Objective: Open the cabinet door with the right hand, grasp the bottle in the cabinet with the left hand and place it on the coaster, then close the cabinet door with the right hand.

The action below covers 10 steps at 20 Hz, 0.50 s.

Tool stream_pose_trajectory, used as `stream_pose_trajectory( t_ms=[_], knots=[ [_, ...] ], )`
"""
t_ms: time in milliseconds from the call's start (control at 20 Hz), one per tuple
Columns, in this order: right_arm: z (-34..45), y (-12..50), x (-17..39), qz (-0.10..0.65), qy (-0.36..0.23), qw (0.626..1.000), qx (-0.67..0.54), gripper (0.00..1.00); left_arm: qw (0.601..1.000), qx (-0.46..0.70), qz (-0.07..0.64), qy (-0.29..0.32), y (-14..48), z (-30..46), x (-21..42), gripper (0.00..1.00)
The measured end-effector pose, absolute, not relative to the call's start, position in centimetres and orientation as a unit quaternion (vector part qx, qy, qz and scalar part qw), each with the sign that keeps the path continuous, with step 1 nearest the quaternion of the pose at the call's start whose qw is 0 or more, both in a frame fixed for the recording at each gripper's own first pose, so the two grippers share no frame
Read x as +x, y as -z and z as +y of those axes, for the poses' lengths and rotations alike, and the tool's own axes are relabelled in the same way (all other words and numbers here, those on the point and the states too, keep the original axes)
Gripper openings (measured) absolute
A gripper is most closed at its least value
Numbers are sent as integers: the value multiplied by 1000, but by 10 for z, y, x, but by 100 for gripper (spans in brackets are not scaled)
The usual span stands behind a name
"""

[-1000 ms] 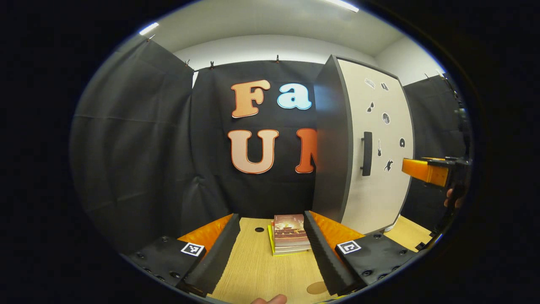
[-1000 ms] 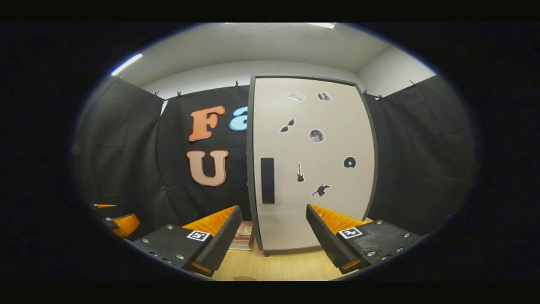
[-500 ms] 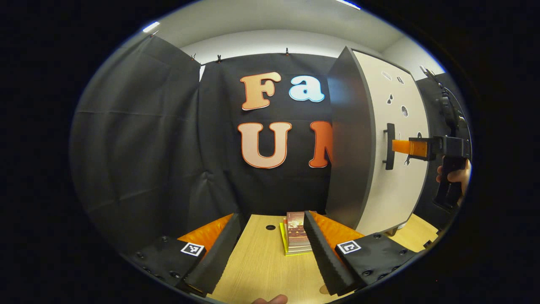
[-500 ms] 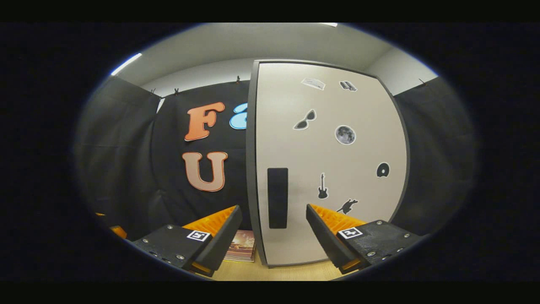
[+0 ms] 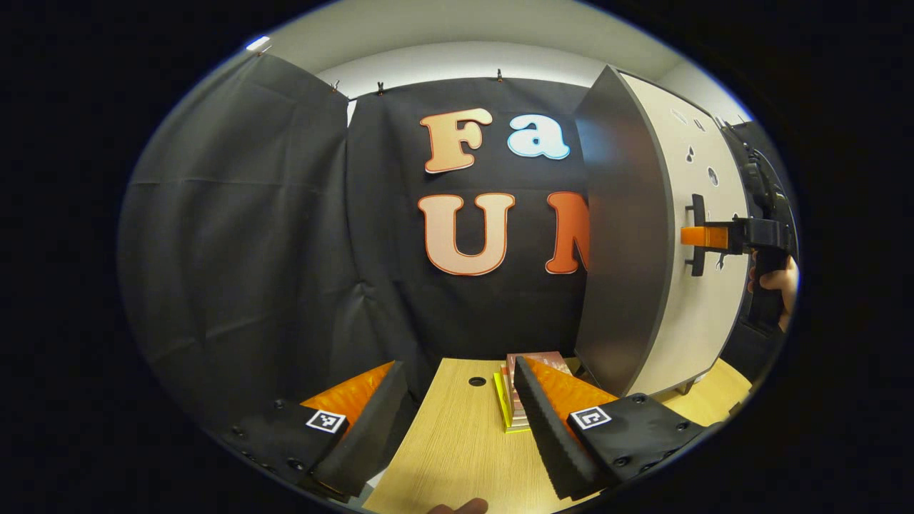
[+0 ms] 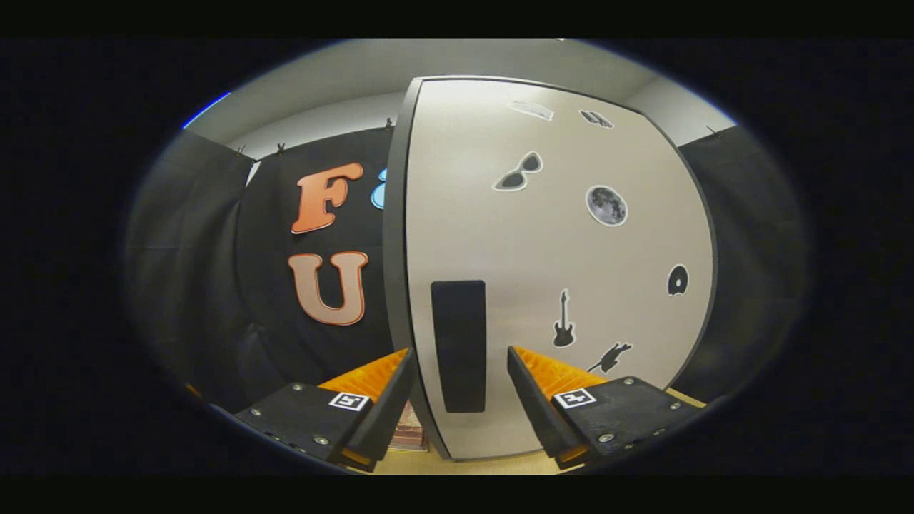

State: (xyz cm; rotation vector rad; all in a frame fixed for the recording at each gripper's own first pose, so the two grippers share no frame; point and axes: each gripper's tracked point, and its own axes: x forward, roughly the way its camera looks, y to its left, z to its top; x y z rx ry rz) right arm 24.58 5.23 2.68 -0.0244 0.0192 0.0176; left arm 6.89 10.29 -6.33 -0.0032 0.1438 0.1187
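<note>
Cream cabinet door [image 6: 557,243], shut, frame centre; black bar handle [image 6: 458,346] lower centre between right gripper [image 6: 457,385] jaws, parted. Left gripper [image 5: 457,400] jaws parted, empty. Bottle unseen, presumably inside. Risk: off-centre closure slipping off handle.

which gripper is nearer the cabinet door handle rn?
Right. The right gripper is at the handle, open fingers either side of it. The left gripper hangs back over the table, off the cabinet's side.

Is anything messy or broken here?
Nothing looks broken or spilled. The cabinet door is shut, its stickers in place. The right hand-held gripper is open around the door handle. The books sit in a slightly uneven stack on the table.
</note>
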Motion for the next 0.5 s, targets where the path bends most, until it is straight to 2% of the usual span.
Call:
stream_pose_trajectory(
  t_ms=[100,150,200,250,500],
  knots=[
    [50,-28,248,8,-2,1000,-23,64,995,-2,76,-59,66,104,71,98],
    [53,-28,249,8,-5,1000,-25,48,995,-2,77,-60,67,104,71,98],
    [53,-27,247,9,-4,1000,-26,41,995,-3,78,-60,68,104,71,98],
    [52,-27,245,11,-5,1000,-25,36,995,-4,80,-61,69,104,71,98],
    [52,-27,236,19,-8,1000,-5,28,995,-4,85,-60,68,102,70,98]
  ],
)
